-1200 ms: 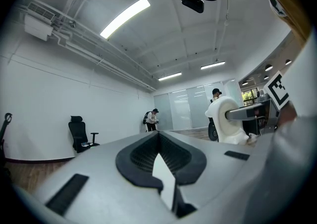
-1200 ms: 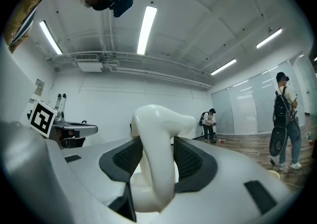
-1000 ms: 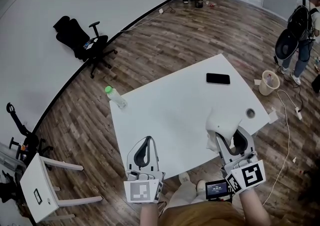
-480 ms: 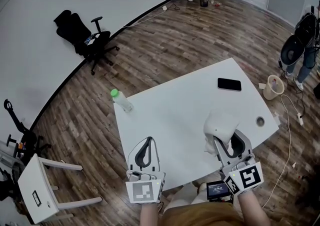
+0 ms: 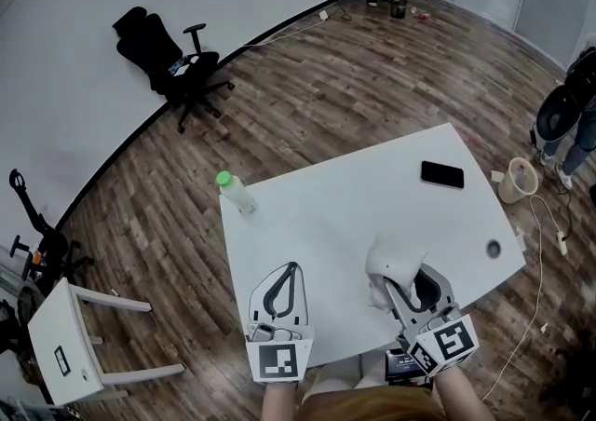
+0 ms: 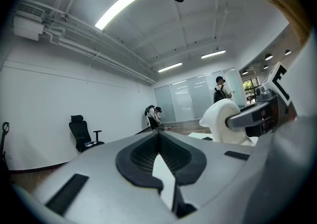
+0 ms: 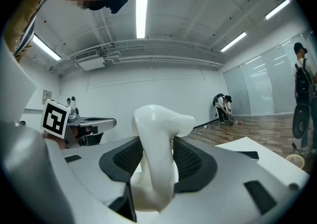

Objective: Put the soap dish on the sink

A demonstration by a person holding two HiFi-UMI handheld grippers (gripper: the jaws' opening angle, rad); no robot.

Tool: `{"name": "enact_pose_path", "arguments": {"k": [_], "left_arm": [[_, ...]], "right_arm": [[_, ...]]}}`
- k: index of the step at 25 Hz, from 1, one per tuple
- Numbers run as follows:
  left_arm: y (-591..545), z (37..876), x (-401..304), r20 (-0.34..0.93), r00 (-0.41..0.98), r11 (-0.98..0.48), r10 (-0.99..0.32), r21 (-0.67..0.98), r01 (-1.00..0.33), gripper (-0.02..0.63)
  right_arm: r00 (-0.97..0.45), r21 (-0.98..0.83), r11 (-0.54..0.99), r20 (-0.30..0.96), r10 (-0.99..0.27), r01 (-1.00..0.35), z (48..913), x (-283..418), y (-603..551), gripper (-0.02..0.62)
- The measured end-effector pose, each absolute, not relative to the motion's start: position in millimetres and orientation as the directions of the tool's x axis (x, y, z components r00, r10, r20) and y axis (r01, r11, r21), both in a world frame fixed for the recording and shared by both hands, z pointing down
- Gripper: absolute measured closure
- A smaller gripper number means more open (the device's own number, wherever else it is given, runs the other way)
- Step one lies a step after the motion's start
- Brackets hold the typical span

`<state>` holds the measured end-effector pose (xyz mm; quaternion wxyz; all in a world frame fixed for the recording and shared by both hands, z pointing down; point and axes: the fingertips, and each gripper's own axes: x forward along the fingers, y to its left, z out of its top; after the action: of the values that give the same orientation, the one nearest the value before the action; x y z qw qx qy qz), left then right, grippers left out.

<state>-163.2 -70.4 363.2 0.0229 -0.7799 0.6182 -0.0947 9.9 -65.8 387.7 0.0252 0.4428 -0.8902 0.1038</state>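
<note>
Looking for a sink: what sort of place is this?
Likely a large, mostly bare office or lab hall: a white table, an office chair and an open wood floor.

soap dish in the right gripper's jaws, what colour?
Plain glossy white, no pattern. The soap dish shows best in the right gripper view.

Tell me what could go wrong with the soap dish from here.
The right gripper clamps the smooth white soap dish only low down, so it could pivot or slip. It hangs close to the table's near edge, so a drop might hit the floor. No sink shows in any view, so the carry may be long.
</note>
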Motion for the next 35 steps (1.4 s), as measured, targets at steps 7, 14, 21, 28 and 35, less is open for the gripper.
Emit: {"name": "enact_pose_path", "arguments": {"k": [7, 14, 21, 28, 35], "left_arm": [[-89.4, 376.8, -162.1, 0.142, 0.213, -0.233, -0.967, -0.151, -0.961, 0.598], [-96.0, 398.5, -160.6, 0.186, 0.204, -0.232, -0.961, -0.145, -0.962, 0.598], [-97.9, 439.1, -155.6, 0.271, 0.221, -0.271, -0.937, -0.163, -0.949, 0.598], [-93.6, 480.7, -149.4, 0.369, 0.235, -0.315, -0.899, -0.174, -0.933, 0.598], [-83.1, 508.2, -148.0, 0.423, 0.247, -0.334, -0.872, -0.143, -0.932, 0.598]], "right_arm": [[-0.626, -0.188, 0.598, 0.173, -0.761, -0.779, 416.6, 7.9, -85.9, 0.397], [-0.633, -0.206, 0.599, 0.216, -0.743, -0.773, 442.2, 10.8, -99.7, 0.4], [-0.643, -0.199, 0.612, 0.262, -0.72, -0.766, 466.1, 9.1, -107.6, 0.402], [-0.636, -0.224, 0.597, 0.321, -0.701, -0.771, 497.6, 14.8, -105.7, 0.405], [-0.648, -0.245, 0.602, 0.349, -0.677, -0.76, 513.8, 8.9, -97.1, 0.407]]}}
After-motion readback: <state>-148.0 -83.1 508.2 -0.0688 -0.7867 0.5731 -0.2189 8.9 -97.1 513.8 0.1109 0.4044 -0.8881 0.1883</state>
